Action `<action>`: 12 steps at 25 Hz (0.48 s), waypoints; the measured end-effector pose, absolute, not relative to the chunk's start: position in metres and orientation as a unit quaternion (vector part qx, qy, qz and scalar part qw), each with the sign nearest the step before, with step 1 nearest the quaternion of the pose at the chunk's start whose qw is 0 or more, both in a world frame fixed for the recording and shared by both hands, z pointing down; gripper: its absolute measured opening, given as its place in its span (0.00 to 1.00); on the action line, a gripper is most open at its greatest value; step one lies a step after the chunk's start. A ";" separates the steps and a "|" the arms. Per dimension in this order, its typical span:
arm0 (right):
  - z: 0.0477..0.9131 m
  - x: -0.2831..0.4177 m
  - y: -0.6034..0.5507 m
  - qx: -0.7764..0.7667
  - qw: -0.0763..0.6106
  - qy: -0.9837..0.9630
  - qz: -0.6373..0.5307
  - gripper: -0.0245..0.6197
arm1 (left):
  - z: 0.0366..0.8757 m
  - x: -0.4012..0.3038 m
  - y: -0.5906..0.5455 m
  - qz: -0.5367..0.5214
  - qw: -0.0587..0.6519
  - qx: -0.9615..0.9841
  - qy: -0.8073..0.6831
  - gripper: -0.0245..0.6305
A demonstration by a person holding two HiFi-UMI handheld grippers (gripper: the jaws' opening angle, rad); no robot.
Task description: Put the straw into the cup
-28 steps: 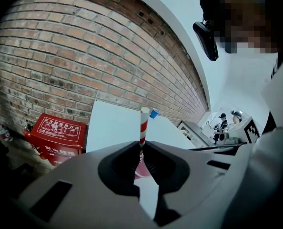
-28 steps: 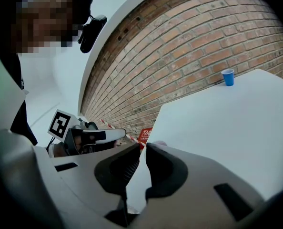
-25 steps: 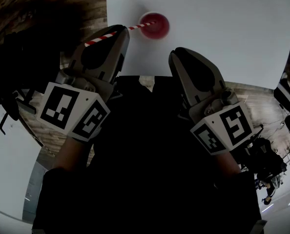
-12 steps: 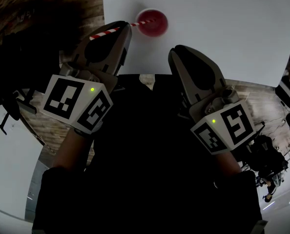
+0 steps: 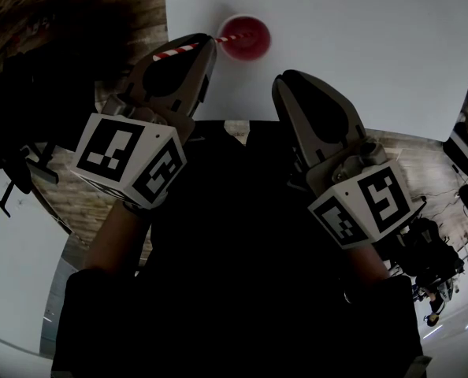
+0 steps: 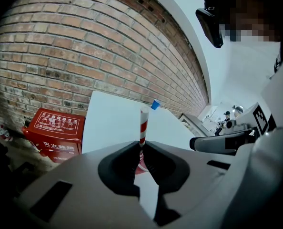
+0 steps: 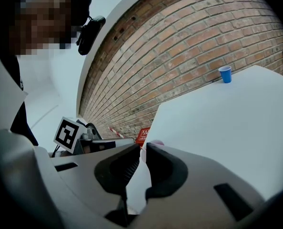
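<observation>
Nearest to the person, the right gripper [image 5: 286, 83] hangs over the near edge of the white table [image 5: 360, 53], beside the left one. In the right gripper view its jaws are drawn together with only a thin slit at the tips. Nothing stands between them.

The left gripper [image 5: 208, 46] is over the left part of the table, near its left edge. In the left gripper view its jaws are pressed on the red and white striped straw [image 6: 142, 125], which rises straight up from between the tips. In the head view the straw [image 5: 175, 53] lies at a slant. One end sticks out to the left of the jaws, beyond the table's left edge. The other end reaches over the rim and into the red cup [image 5: 248, 42].

The cup stands on the table just in front of the left gripper's tips, close to the left edge. It is to the left of the right gripper and a little farther from the person.

Farther away, a small blue cup [image 7: 225, 74] stands alone at the far edge of the table, well apart from the red cup. Behind the table is a brick wall [image 6: 84, 46]. At the foot of the wall, off the table's left edge, sits a red box [image 6: 55, 130] with white print.
</observation>
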State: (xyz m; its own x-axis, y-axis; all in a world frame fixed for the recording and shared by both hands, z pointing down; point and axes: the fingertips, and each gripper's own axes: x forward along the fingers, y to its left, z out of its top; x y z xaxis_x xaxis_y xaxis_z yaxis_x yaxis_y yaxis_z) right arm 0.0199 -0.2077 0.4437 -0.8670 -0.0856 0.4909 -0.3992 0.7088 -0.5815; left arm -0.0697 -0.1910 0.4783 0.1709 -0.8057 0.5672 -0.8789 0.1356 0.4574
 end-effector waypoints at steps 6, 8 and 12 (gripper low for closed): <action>0.444 0.021 -0.207 0.137 0.220 -0.897 0.357 0.14 | 0.484 -0.066 -0.192 0.051 0.398 0.658 -0.638 0.10; 0.444 0.021 -0.207 0.138 0.219 -0.898 0.357 0.14 | 0.486 -0.065 -0.192 0.052 0.399 0.658 -0.637 0.10; 0.444 0.024 -0.205 0.140 0.218 -0.897 0.358 0.14 | 0.488 -0.063 -0.190 0.055 0.400 0.658 -0.635 0.10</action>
